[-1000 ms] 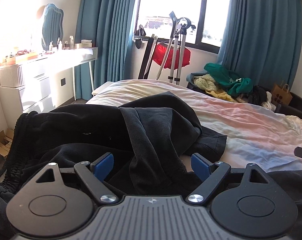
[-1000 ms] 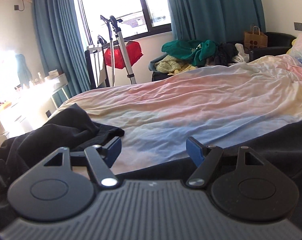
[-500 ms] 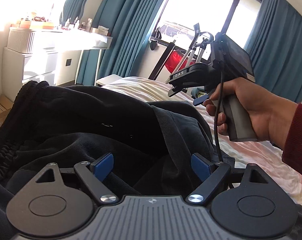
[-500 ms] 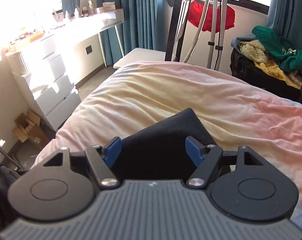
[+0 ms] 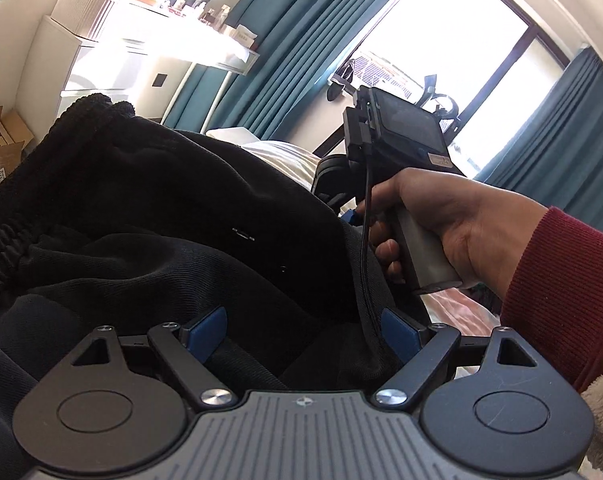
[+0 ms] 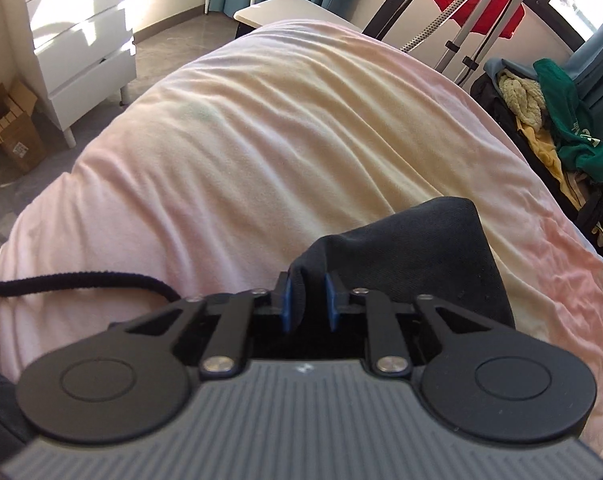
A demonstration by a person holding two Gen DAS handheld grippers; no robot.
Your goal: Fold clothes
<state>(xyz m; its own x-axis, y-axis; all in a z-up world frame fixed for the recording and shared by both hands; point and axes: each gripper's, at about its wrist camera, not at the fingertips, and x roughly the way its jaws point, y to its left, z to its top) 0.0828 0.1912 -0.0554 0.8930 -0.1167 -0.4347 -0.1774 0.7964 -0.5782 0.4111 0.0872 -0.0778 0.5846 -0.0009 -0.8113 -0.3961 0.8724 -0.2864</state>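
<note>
Right tongs (image 6: pixel 306 306) have closed on black garment (image 6: pixel 413 256).

So the right gripper (image 6: pixel 306 307) went from jaws wide open over the bed to pinched on a fold of the black pants (image 6: pixel 413 256). The hand (image 5: pixel 433 220) holding it has swung in just past the left gripper (image 5: pixel 301 330), whose view tilted up over the pants.

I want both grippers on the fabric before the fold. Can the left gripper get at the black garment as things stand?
Probably yes. The left gripper is open, and the black garment lies heaped right between and ahead of its fingers with nothing over it. The right gripper, already shut on a fold, sits off to the side.
</note>
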